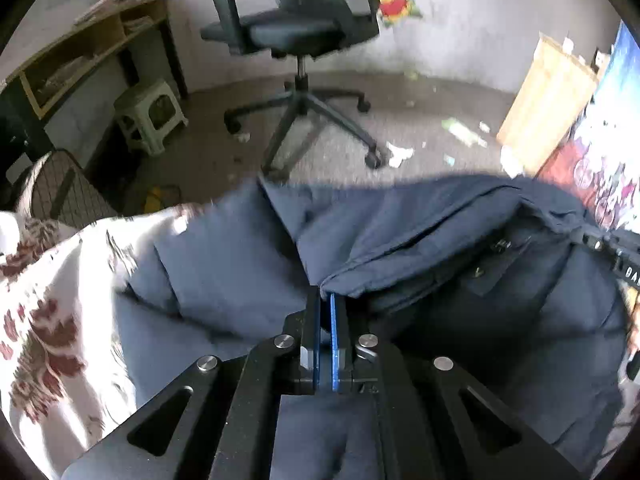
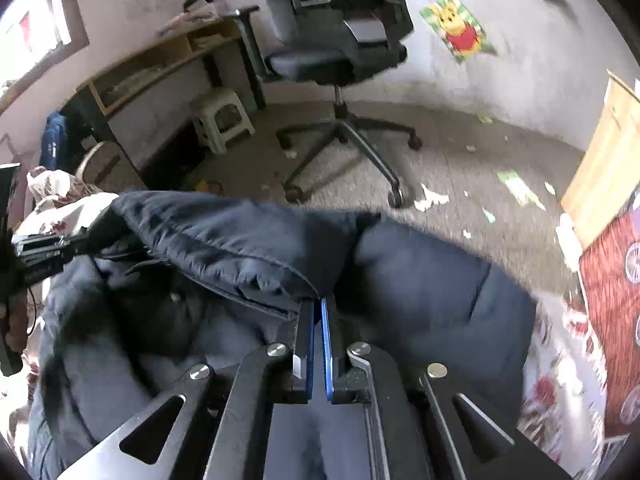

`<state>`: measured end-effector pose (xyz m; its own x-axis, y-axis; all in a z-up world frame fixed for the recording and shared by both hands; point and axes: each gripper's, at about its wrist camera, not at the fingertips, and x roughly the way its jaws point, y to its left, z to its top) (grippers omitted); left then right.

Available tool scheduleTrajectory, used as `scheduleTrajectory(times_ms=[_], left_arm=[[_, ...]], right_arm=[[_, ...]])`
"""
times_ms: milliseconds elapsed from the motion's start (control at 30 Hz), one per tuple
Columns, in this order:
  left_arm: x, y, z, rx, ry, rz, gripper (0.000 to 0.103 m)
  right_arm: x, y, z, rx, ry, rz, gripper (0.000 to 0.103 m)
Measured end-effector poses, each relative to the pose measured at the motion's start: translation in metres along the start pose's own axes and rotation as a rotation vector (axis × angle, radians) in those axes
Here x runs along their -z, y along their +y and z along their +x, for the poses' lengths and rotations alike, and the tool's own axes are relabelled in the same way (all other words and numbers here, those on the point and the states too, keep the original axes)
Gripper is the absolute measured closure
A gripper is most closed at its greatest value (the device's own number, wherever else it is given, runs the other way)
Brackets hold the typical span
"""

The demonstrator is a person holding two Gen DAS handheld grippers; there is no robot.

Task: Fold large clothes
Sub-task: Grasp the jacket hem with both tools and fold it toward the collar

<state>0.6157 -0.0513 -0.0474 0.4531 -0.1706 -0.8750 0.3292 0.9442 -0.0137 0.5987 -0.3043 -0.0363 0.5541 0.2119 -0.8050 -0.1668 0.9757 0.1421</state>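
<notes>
A large dark navy padded jacket (image 1: 400, 232) lies bunched on a bed with a white sheet printed with red flowers (image 1: 44, 320). My left gripper (image 1: 326, 294) is shut on a folded edge of the jacket near its zipper. In the right wrist view the same jacket (image 2: 240, 240) fills the lower frame, and my right gripper (image 2: 318, 300) is shut on another edge of it. The other gripper's black body shows at the far right of the left wrist view (image 1: 616, 252) and at the far left of the right wrist view (image 2: 36, 252).
A grey office chair (image 1: 296, 28) stands on the carpet beyond the bed. A wooden desk (image 1: 88, 40) and a pale green stool (image 1: 150, 114) are at the left. A wooden board (image 1: 544, 100) leans at the right. Paper scraps litter the floor (image 1: 400, 154).
</notes>
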Motion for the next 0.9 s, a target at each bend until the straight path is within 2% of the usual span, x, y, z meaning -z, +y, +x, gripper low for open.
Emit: scheduleTrajectory(times_ms=[100,167,267,400,500,533,600,700,767,900], left_arm=[[0.018,-0.011,0.019,-0.029,0.038,0.009,0.101],[0.025,-0.018,0.021,-0.059,0.021,0.042,0.101],[0.031,-0.018,0.017,-0.044,0.004,0.048,0.101],[0.039,-0.016,0.012,-0.022,-0.016,0.056,0.101],[0.042,-0.020,0.008,-0.031,-0.025,0.064,0.101],[0.041,-0.020,0.007,-0.031,-0.029,0.073,0.101],[0.040,-0.020,0.003,-0.026,-0.039,0.093,0.101],[0.044,-0.018,-0.016,0.036,-0.103,0.111,0.100],[0.047,-0.014,-0.038,0.082,-0.172,0.095,0.099],[0.042,-0.020,-0.078,0.123,-0.308,0.106,0.099]], right_arm=[[0.015,-0.001,0.015,0.014,0.035,0.018,0.099],[0.018,0.000,0.013,0.006,0.023,0.019,0.099],[0.013,-0.001,-0.009,-0.021,-0.026,0.028,0.098],[-0.006,0.008,-0.044,-0.027,-0.148,-0.017,0.098],[-0.027,0.013,-0.041,-0.053,-0.172,0.012,0.098],[-0.033,0.016,-0.031,-0.062,-0.151,0.023,0.098],[-0.040,0.021,0.003,-0.068,-0.055,0.032,0.098],[-0.030,0.018,0.041,-0.078,0.052,0.068,0.098],[-0.020,0.017,0.044,-0.084,0.051,0.056,0.098],[-0.009,0.021,0.044,-0.088,0.073,0.003,0.098]])
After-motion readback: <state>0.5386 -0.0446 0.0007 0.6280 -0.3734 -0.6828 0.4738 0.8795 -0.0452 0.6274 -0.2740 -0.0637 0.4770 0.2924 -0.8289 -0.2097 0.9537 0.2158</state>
